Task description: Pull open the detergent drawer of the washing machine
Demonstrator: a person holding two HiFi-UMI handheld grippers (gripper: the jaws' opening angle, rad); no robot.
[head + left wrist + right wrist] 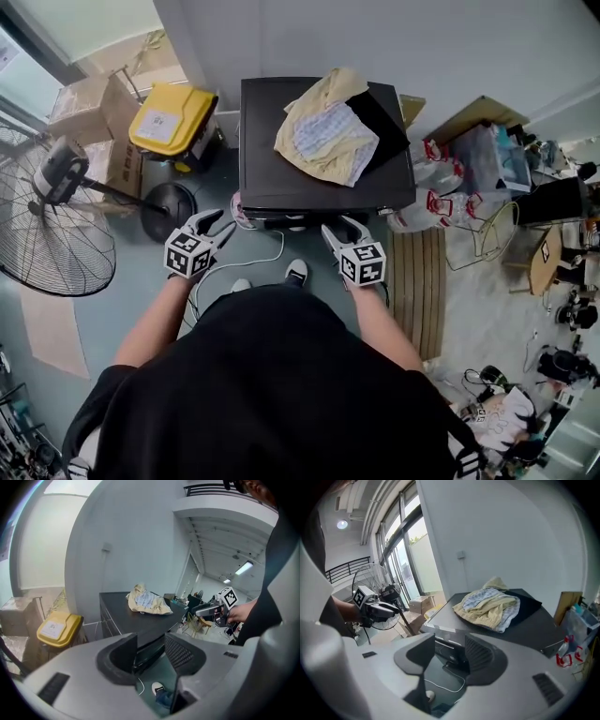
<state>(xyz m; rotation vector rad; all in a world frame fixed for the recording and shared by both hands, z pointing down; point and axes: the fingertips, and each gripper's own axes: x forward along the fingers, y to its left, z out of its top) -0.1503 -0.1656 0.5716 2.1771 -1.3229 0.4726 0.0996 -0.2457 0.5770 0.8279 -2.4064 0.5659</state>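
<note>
Grippers first: left gripper [212, 225] and right gripper [345, 231] both have their jaws spread wide with nothing between them (just floor [141, 309] and a shoe [296, 272] showing through). They hang just short of the front of the washing machine [272, 159]. Detergent drawer should be somewhere on that front's top strip, but I honestly can't pick it out in any view. Further back, a pile of clothes [328, 131] sits on the lid. Risk imo: clamping the wrong edge, or a shallow bite slipping off mid-pull. A crooked pull could jam the drawer.
</note>
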